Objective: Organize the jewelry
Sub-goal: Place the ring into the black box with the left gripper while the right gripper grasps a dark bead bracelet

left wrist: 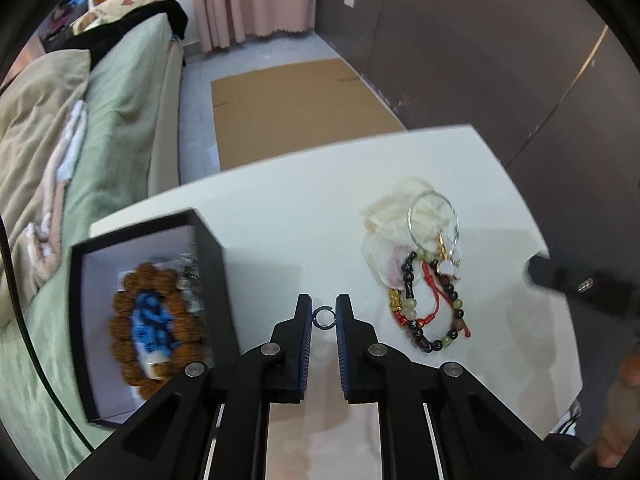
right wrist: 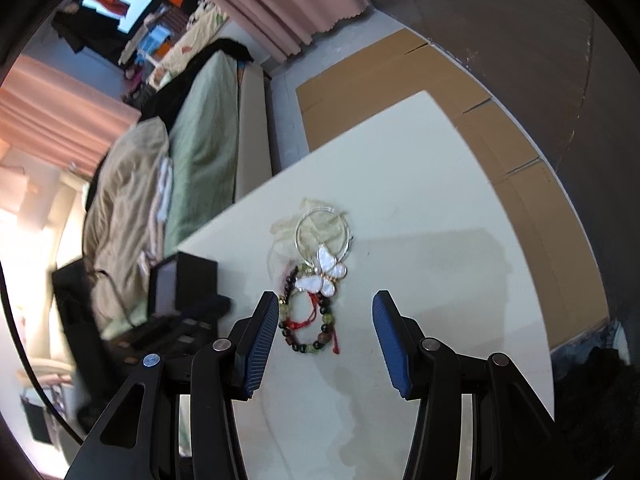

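Observation:
My left gripper [left wrist: 324, 316] is shut on a small dark metal ring [left wrist: 323, 317], held above the white table [left wrist: 304, 208]. To its left stands an open black jewelry box [left wrist: 208, 240] holding a brown bead bracelet [left wrist: 124, 320] and a blue item. A pile of jewelry lies on the table to the right: bead bracelets [left wrist: 436, 320], a silver hoop [left wrist: 434, 216] and a cream pouch [left wrist: 392, 208]. My right gripper [right wrist: 325, 312] is open and empty, just short of the same pile, with the bead bracelet [right wrist: 308, 332] and a white butterfly pendant [right wrist: 326, 274] between its fingers. The box [right wrist: 192, 280] shows at its left.
A bed with a green sheet [left wrist: 120, 128] runs along the table's left side. Flat cardboard [left wrist: 296, 108] lies on the floor beyond the table. A dark wall [left wrist: 480, 60] stands to the right. The right gripper's body [left wrist: 580, 284] reaches in at the table's right edge.

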Motion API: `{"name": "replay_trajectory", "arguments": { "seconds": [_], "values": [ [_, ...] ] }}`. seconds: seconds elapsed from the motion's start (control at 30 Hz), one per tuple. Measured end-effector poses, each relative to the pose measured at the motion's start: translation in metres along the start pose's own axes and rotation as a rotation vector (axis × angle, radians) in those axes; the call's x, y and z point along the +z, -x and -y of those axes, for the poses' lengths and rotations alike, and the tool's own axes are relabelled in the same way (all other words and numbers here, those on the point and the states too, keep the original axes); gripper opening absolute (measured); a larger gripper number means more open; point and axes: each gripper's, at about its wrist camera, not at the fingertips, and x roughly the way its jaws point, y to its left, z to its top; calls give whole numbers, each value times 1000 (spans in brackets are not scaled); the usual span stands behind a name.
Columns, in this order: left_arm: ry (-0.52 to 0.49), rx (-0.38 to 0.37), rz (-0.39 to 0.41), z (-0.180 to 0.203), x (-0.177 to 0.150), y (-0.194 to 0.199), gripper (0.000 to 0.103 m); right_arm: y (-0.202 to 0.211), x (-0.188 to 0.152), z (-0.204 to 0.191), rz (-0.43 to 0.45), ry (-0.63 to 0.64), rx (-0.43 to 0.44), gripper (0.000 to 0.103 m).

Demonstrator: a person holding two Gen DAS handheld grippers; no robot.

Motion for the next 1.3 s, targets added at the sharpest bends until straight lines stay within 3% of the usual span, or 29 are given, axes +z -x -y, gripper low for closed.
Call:
{"name": "replay_trajectory", "arguments": {
  "seconds": [0.1,0.33,0.5,0.6,0.7,0.8,0.93,1.03,1.3],
  "values": [
    [18,-11,32,-9,1,16,12,-13,-6,-10,-32,44,-39,49],
    [52,-28,84,-28,5,38,12,-45,-14,-26,-97,129,-135,33],
    [69,-36,104,-42,0,49,12,-59,-17,-38,-94,211,-247,28],
    [90,-31,116,-52,-2,55,12,-61,-19,-46,-84,270,-308,13],
    [100,-32,125,-60,-5,61,12,-58,-19,-46,-79,275,-324,10],
    [109,-34,135,-67,-8,66,12,-52,-20,-45,-80,241,-258,10],
    [139,-38,152,-82,-10,74,12,-35,-18,-53,-56,188,-27,10],
    [166,-42,165,-94,-12,80,12,-22,-18,-59,-20,171,78,10],
    [183,-60,175,-109,-19,78,12,-11,-21,-95,53,169,251,10]
  ]
}}
